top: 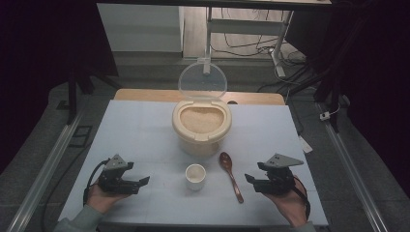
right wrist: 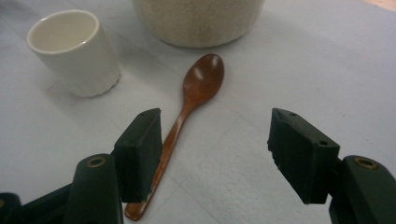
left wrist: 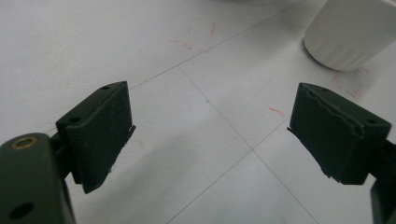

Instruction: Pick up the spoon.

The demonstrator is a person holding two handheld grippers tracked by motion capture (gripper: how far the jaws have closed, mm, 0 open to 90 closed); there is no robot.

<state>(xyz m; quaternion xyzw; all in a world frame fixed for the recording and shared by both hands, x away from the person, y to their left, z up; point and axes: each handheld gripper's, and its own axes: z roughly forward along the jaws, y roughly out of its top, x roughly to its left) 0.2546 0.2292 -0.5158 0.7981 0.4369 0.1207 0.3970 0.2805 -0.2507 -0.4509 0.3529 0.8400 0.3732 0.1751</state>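
A cream rice container [top: 201,126] with its clear lid [top: 202,80] raised stands at the middle of the white table [top: 135,130], holding pale grains. In front of it sit a small white cup [top: 195,176] and a brown wooden spoon [top: 231,176]. My left gripper [top: 143,182] rests at the table's front left, open and empty; its own view shows the cup [left wrist: 351,32] at upper right. My right gripper [top: 249,180] is open at the front right, just right of the spoon's handle. In the right gripper view [right wrist: 215,140] the spoon [right wrist: 187,112] lies along the left jaw, the cup [right wrist: 74,51] farther left.
The container's base [right wrist: 198,21] fills the top of the right gripper view. A wooden board edge [top: 145,94] shows behind the table top. Metal rails [top: 48,164] run along both sides, and cables [top: 251,46] lie on the floor at the back.
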